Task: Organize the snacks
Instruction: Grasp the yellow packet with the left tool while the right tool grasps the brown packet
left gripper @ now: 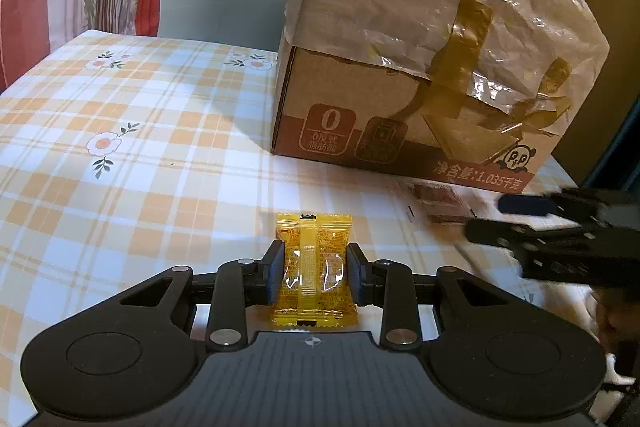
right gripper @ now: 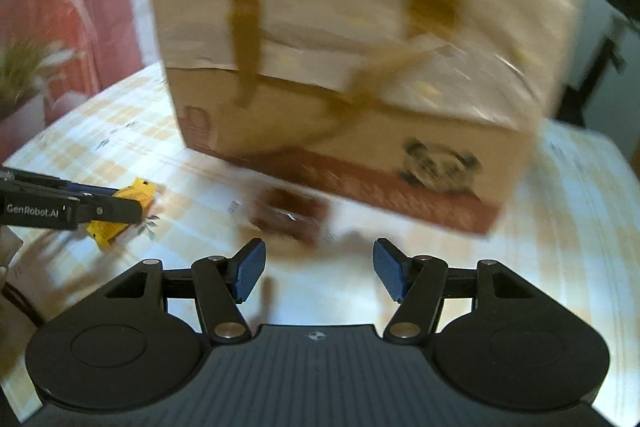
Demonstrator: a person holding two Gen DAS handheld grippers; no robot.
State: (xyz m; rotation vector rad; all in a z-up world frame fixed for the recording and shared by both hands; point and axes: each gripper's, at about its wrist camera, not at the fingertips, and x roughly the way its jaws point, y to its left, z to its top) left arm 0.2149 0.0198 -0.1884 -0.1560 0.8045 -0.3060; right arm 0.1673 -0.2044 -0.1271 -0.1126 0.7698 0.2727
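Yellow snack pkt sits clamped in your left gripper, pads pressing both sides, over the checked tablecloth near its front edge. Brown snack pkt lies flat on the cloth just in front of the taped cardboard box. Your right gripper hovers near it, jaws apart, nothing between; that view's blurred.
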